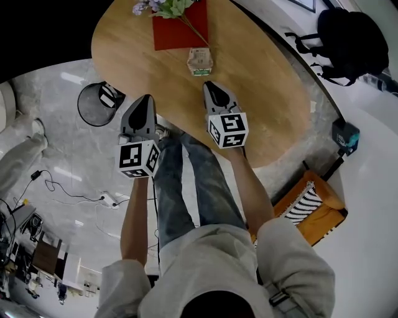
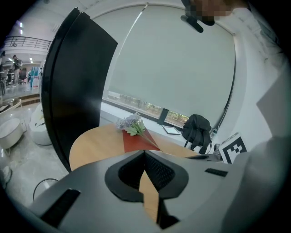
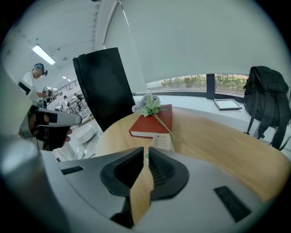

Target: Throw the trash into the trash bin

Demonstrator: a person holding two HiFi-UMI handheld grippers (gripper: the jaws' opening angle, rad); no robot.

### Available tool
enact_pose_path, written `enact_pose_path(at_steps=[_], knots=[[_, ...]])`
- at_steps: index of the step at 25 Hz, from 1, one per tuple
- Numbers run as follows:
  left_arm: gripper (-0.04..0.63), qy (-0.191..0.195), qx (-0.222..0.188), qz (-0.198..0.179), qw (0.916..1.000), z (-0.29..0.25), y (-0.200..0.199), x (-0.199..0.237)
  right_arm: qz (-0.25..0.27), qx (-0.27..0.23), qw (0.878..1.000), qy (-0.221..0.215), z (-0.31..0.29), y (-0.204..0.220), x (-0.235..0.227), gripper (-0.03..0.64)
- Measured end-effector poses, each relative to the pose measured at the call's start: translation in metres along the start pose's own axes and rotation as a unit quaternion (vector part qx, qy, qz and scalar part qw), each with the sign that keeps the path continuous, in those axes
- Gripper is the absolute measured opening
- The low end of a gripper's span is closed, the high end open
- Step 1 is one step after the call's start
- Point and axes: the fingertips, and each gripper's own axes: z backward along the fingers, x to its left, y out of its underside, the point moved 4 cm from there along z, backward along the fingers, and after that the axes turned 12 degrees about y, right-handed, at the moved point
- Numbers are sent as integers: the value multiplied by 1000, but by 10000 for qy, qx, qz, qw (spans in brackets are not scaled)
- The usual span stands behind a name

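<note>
Grey right claw (image 3: 148, 154): jaws together with nothing between them, poised over the near part of the oval wooden bench (image 1: 267, 87) and aimed toward the trash. Grey left claw (image 2: 144, 154): jaws likewise closed and empty, held to the left, by the bench's left edge.

Trash: a small beige paper carton with green print (image 1: 200, 62). It lies on the bench just beyond the right claw's tips, apart from them. Just beyond the carton lies a red hardcover book (image 1: 177, 32) bearing a sprig of pale purple flowers (image 1: 158, 7).

Black wire-mesh trash bin (image 1: 98, 104): stands on the grey marble floor, off the bench, to the left of the left claw.

Task stage, as judged: nothing is yet picked up or binned. Grasping the carton, carrying it left to the bin and releasing it there all remain.
</note>
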Motion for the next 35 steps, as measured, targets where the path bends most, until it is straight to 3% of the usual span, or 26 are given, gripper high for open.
enact_pose_path(at_steps=[2, 5, 8, 18, 35], knots=[[18, 2, 9, 1, 10000, 0, 1, -1, -83, 65, 9999, 19, -3, 7, 0, 66], [18, -23, 4, 9, 10000, 2, 2, 0, -177, 185, 9997, 35, -8, 17, 3, 262], [18, -55, -9, 23, 10000, 6, 2, 2, -161, 292, 9992, 209, -12, 25, 3, 325], [18, -181, -9, 98, 9998, 17, 7, 13, -233, 632, 9956, 655, -48, 33, -1, 342], [17, -376, -25, 152, 9992, 35, 8, 27, -262, 1184, 9870, 1055, -93, 34, -11, 341]])
